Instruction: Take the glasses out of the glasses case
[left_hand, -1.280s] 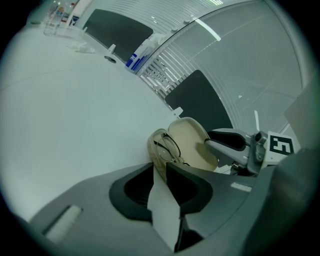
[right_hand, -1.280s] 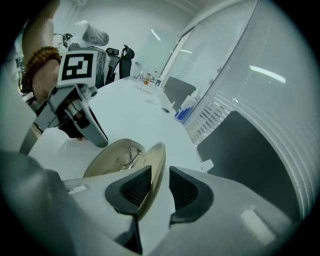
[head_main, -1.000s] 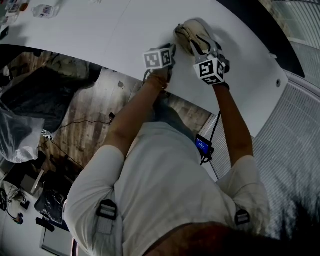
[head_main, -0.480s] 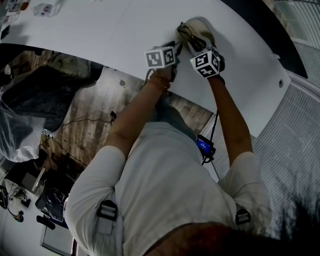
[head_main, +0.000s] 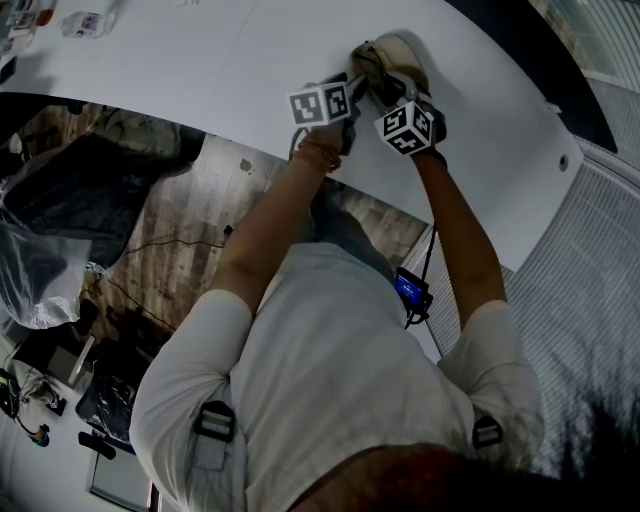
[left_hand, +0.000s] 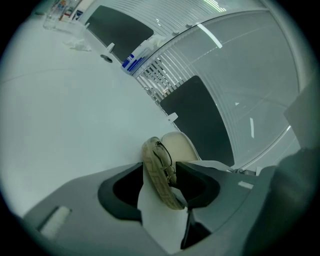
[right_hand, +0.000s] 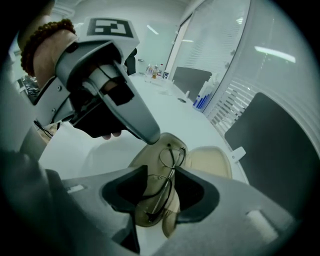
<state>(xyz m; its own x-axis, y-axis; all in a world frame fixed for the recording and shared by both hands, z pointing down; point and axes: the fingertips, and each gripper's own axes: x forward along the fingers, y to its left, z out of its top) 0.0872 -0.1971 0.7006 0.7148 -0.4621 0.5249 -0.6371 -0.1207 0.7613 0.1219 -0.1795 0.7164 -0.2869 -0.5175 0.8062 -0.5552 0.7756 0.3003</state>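
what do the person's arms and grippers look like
The left gripper and right gripper are pale grey plastic with dark pads inside the jaws; each carries a white cube with black square markers. The arms are bare below short white sleeves, and a brown bead bracelet sits on the left wrist.

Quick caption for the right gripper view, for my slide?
Right gripper, jaws just opening, straddles the folded glasses lying in the open beige glasses case.

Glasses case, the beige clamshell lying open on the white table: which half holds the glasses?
The beige half nearer the camera in the right gripper view: the thin wire-framed glasses lie in it. The far half beyond it is bare.
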